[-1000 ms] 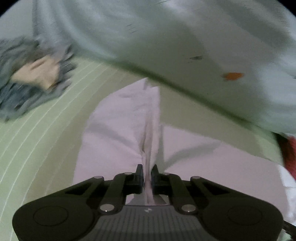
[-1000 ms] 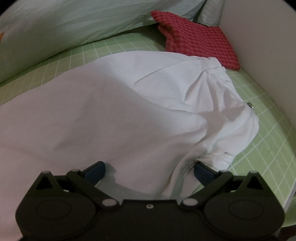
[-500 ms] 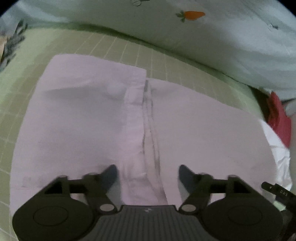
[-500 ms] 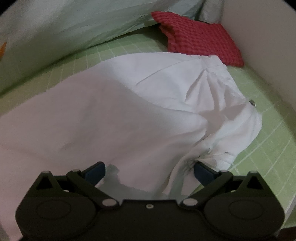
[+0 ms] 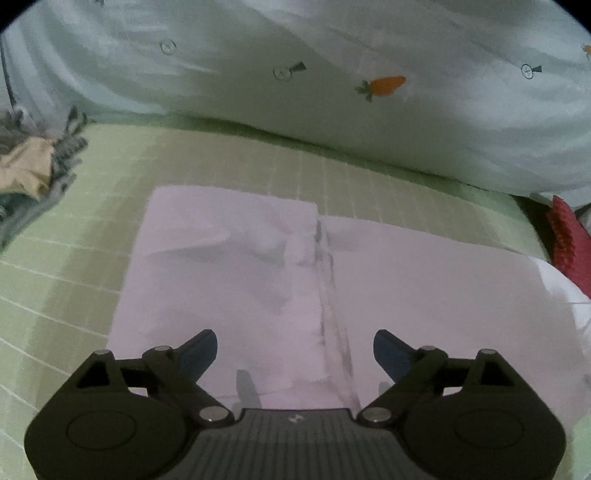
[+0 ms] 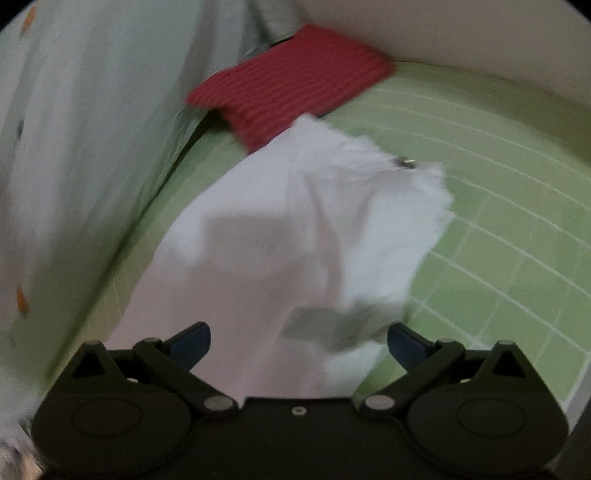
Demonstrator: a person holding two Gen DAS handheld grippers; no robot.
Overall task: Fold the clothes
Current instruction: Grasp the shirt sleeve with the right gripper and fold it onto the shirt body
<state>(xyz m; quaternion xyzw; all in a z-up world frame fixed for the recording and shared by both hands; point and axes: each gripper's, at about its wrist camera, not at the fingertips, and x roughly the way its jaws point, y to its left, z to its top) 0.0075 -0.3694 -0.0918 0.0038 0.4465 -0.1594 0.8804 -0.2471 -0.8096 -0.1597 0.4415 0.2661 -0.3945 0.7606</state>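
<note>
No legible writing (carrot-print quilt (image 5: 332,74))

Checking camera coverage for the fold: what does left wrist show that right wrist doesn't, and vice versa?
Left wrist only: the white garment's flat end with a seam up the middle, a grey-and-tan cloth pile at far left, and the left gripper, jaws opening, nothing pinched.

Right wrist only: the garment's rumpled end with a small metal fastener, the whole red checked cloth, a pale wall, and the right gripper, jaws wide.

Both: the green grid sheet, the carrot-print bedding, the white garment.
</note>
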